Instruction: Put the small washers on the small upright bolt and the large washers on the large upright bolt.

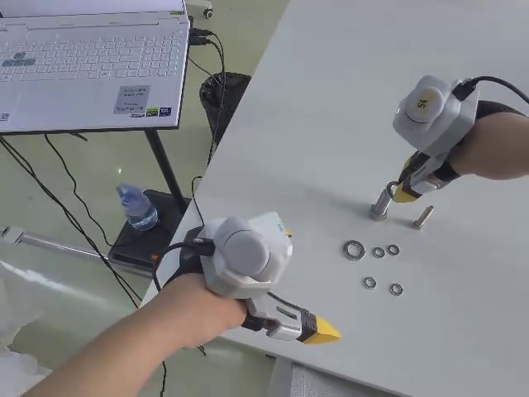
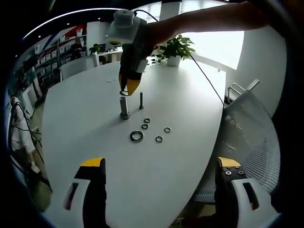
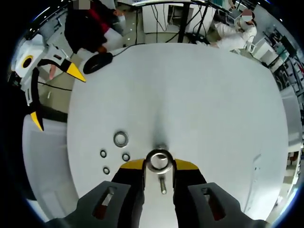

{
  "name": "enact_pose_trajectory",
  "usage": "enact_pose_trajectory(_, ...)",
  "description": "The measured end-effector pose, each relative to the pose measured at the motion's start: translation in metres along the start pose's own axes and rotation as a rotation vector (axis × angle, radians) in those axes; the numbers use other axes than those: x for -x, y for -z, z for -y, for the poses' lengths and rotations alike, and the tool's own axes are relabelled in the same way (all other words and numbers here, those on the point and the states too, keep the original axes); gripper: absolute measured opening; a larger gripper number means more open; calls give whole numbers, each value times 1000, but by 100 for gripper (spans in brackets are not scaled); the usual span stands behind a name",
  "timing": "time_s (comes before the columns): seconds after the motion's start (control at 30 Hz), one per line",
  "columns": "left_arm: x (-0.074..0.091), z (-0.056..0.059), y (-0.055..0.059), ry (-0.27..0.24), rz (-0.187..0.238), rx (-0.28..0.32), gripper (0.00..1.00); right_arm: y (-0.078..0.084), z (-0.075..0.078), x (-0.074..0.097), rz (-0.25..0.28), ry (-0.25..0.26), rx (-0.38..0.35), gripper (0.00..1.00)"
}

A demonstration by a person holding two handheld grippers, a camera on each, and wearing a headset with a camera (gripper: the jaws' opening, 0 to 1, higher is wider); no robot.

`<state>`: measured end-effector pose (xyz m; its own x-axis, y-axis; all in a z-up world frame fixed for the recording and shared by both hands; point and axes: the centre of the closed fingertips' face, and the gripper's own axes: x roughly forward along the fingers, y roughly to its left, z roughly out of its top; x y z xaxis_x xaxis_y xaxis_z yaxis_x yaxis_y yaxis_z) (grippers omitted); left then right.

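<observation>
right gripper pinches large washer above large bolt | left gripper jaws apart, holding nothing | risk: off-centre release may let washer catch bolt top, tip, roll away

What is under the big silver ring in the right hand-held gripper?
The large upright steel bolt, on the white table. In the right gripper view the silver ring covers most of it; contact unclear.

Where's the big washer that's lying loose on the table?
In the head view the loose large washer lies flat on the white table, just left of the four small washers and nearer the person than the large upright bolt.
</observation>
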<state>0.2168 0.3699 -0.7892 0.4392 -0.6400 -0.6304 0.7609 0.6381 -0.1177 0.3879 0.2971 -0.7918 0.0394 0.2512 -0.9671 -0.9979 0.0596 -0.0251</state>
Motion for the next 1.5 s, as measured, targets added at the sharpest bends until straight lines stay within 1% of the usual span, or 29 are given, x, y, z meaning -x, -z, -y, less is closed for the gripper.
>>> enact_pose_trajectory(0.2,0,-2,-1,-2,-3,-4,98,-3,0,-6,-11,2,9,21)
enact_pose_trajectory(0.23,0,-2,-1,-2,-3,-4,99,-2,3,-8,-14,3,13,21)
enact_pose_trajectory(0.33,-1,0,-2,3,-10,-12,99,-2,8,-12,-16,1,14,21)
enact_pose_trajectory(0.43,-1,1,-3,9,-10,-16,99,-3,8,-14,-17,-1,14,21)
enact_pose_trajectory(0.53,-1,3,-4,14,-9,-14,99,-1,11,-16,-22,0,13,21)
enact_pose_trajectory(0.63,-1,3,-4,18,-13,-16,99,0,9,-16,-31,-5,12,21)
enact_pose_trajectory(0.73,0,2,-3,16,-17,-15,99,0,8,-17,-33,-6,12,21)
enact_pose_trajectory(0.83,1,-4,-5,9,-7,-11,98,-2,7,-17,-32,-7,12,21)
enact_pose_trajectory(0.9,2,-7,-2,2,-20,-9,97,-2,7,-18,-34,-1,14,21)
enact_pose_trajectory(0.93,2,-7,-3,0,-18,-13,98,-2,7,-19,-35,-5,13,21)
enact_pose_trajectory(1.0,3,-8,-5,1,-9,-8,98,-1,10,-24,-41,-6,15,21)
enact_pose_trajectory(1.07,3,-9,-4,1,-9,-7,97,-1,11,-29,-44,-9,18,21)
enact_pose_trajectory(1.13,3,-10,-3,-2,-17,-7,97,0,10,-30,-49,-5,28,21)
enact_pose_trajectory(1.3,3,-11,-4,2,-10,-5,97,0,9,-33,-60,-7,33,21)
enact_pose_trajectory(1.5,4,-12,-5,2,-6,-6,96,3,13,-43,-73,-7,34,21)
